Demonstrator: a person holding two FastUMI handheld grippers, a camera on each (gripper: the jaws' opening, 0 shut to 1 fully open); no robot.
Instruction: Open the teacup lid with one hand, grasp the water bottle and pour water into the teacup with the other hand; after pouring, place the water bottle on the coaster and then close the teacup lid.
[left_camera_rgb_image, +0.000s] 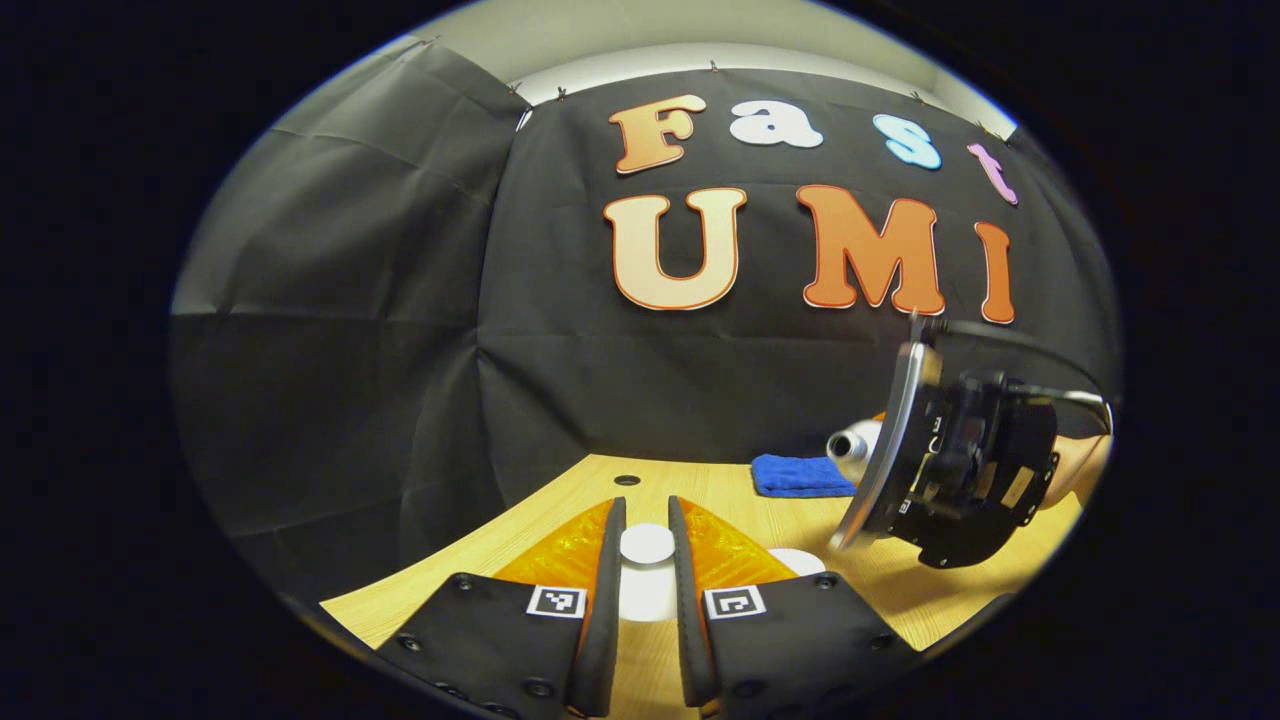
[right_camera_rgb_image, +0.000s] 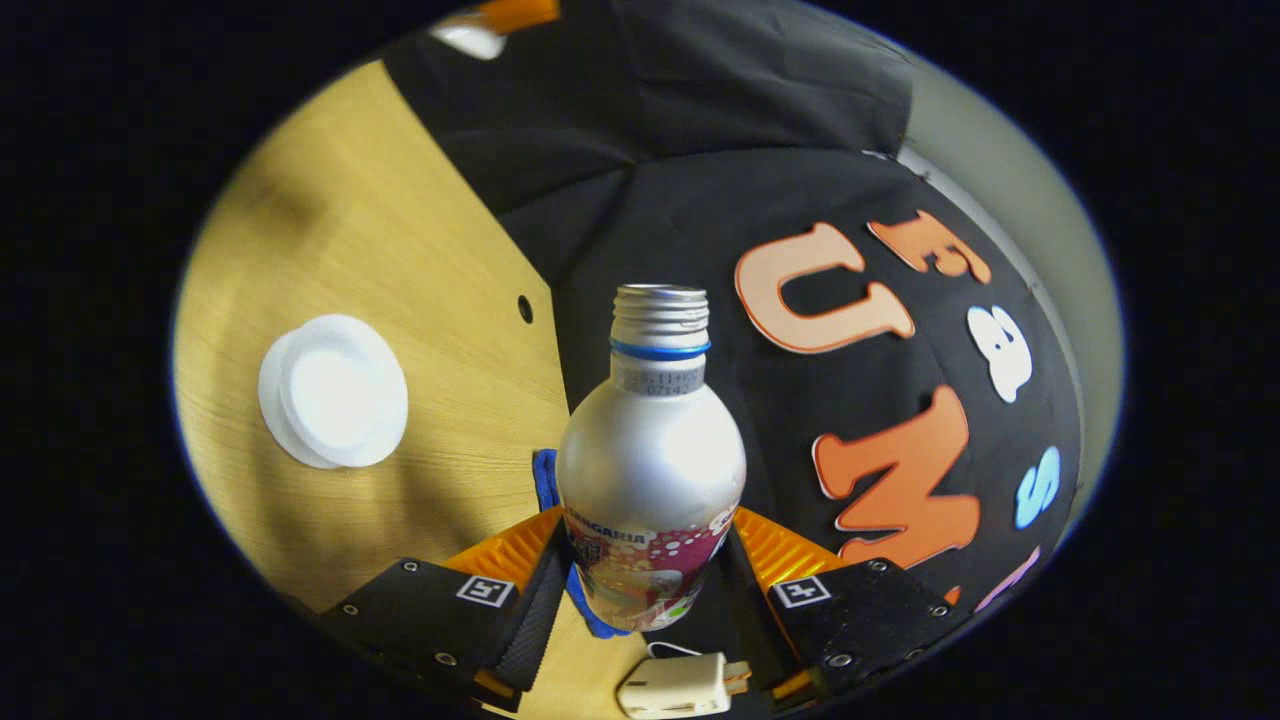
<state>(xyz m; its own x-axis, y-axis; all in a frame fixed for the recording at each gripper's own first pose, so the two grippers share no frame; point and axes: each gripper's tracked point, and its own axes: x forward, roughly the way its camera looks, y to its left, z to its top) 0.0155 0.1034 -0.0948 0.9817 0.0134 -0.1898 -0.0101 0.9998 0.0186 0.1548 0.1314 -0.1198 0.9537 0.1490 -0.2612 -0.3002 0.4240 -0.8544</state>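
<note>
the right gripper (right_camera_rgb_image: 645, 590) is clamped on the lower body of a silver metal water bottle with a pink printed label (right_camera_rgb_image: 650, 480), both fingers pressing its sides. the bottle is held off the table and tipped, its open threaded neck with a blue ring pointing away from the camera; no cap is on it. a thin metal bottle like this is probably light and stiff but smooth, so a grip low on the labelled belly seems sound, though it could slip as it tilts

to the left on the pale wooden table (right_camera_rgb_image: 400, 230) sits a round white lidded teacup (right_camera_rgb_image: 333, 392), seen from above

in the left gripper view, the left gripper (left_camera_rgb_image: 647, 600) has its fingers drawn narrow around the lid's small white knob (left_camera_rgb_image: 647, 543); whether they press it cannot be told. the lid looks ceramic, likely brittle and slick, so the knob is the natural hold. far right on the table lies a folded blue cloth (left_camera_rgb_image: 795, 475), likely the coaster, with the bottle's mouth just beside it
</note>
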